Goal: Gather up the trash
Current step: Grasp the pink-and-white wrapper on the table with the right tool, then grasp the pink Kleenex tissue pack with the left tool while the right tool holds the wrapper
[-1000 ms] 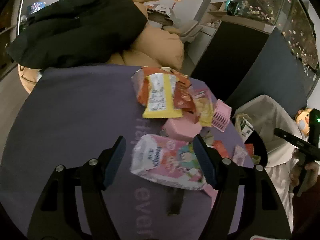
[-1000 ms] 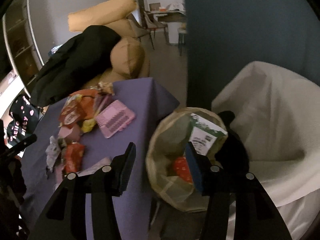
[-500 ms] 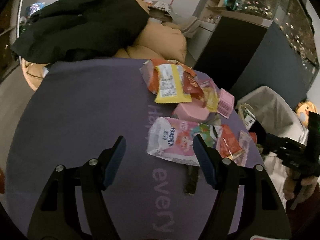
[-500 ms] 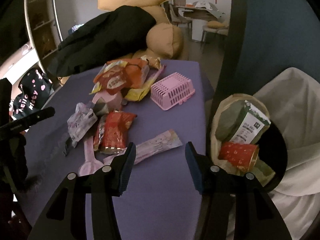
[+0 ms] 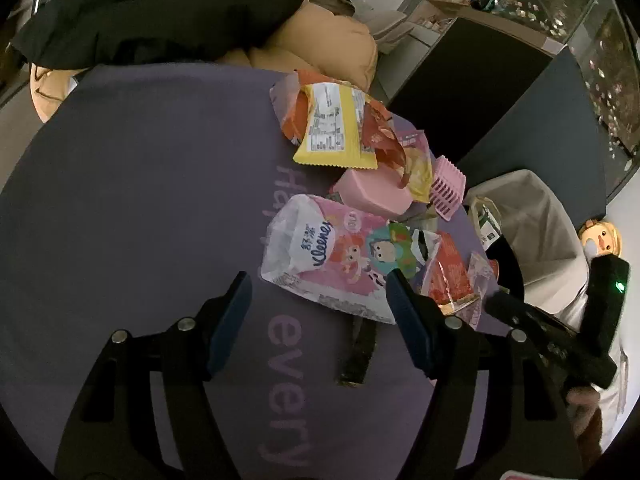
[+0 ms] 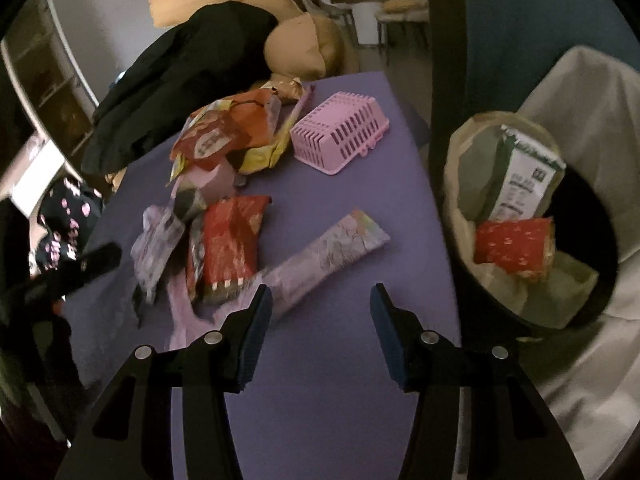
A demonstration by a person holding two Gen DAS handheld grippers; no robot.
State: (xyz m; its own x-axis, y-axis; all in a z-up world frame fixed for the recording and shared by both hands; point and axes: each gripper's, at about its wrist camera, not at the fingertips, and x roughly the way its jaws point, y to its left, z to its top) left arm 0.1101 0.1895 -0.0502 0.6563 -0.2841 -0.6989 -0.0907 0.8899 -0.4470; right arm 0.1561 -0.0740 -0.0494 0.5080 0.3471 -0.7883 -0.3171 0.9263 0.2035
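Nearest you, over the purple tablecloth (image 6: 340,400), your right gripper (image 6: 318,320) hangs with its blue pads spread wide and nothing between them. Just beyond its left finger lies a long pale lilac wrapper (image 6: 332,252), and left of that a red snack packet (image 6: 232,248) overlaps a crumpled lilac wrapper (image 6: 156,240). To the right, off the table edge, the lined trash bin (image 6: 460,184) already holds a red packet (image 6: 514,246) and a green-and-white pouch (image 6: 524,184). Farther back sits a pink slotted basket (image 6: 340,136), lying upturned, beside a heap of orange and yellow wrappers (image 6: 236,132).

Your left gripper (image 5: 318,308) is likewise spread apart and empty, its fingers flanking the near end of the pink Kleenex tissue pack (image 5: 320,256) without touching it that you can tell. Beyond that pack lie a pink block (image 5: 372,194) and a yellow snack bag (image 5: 332,128), with a black garment (image 5: 160,8) draped over tan cushions at the far end.
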